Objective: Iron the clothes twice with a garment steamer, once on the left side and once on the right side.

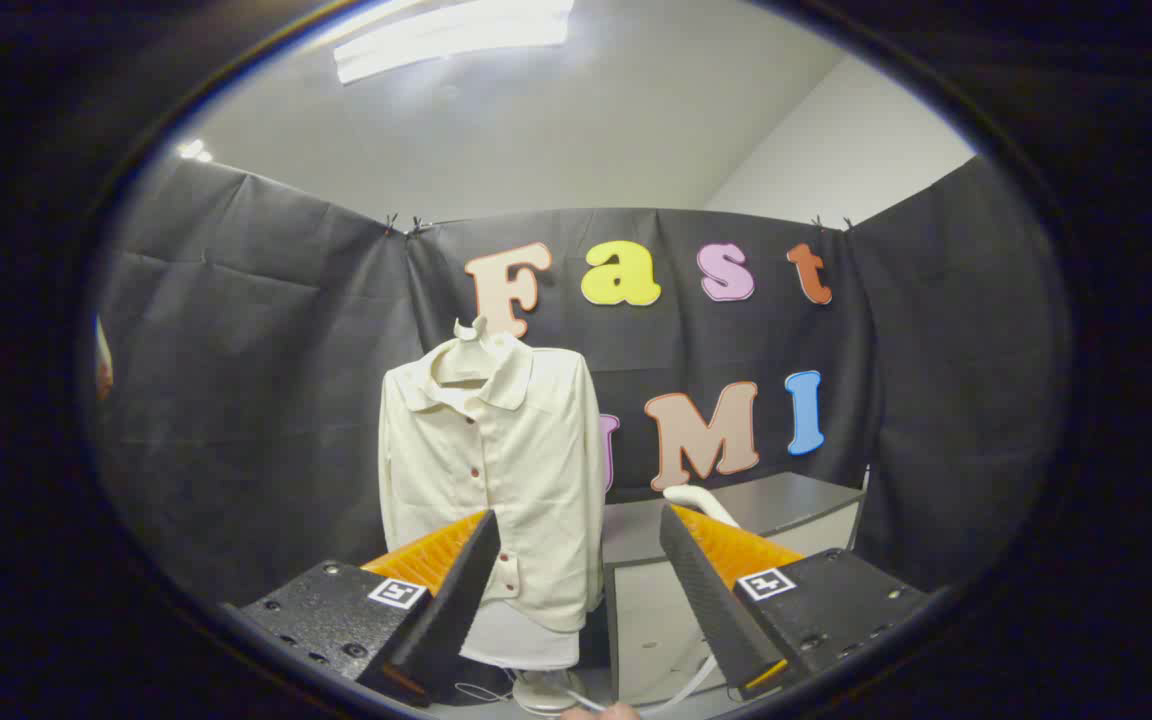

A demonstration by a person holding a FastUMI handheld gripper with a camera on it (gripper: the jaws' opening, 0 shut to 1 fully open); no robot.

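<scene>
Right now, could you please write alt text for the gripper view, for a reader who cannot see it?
A cream shirt hangs on a hanger before the black cloth wall, beyond the open gripper, which holds nothing. A white steamer shows just past one finger, beside a grey cabinet.

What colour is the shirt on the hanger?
Cream shirt, dark buttons; gripper view.

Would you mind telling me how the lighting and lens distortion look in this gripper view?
Gripper view: the ceiling light glares and blows out; fisheye bends the booth walls; the cream shirt is evenly lit and sharp; the open tool looms large, holding nothing.
</scene>
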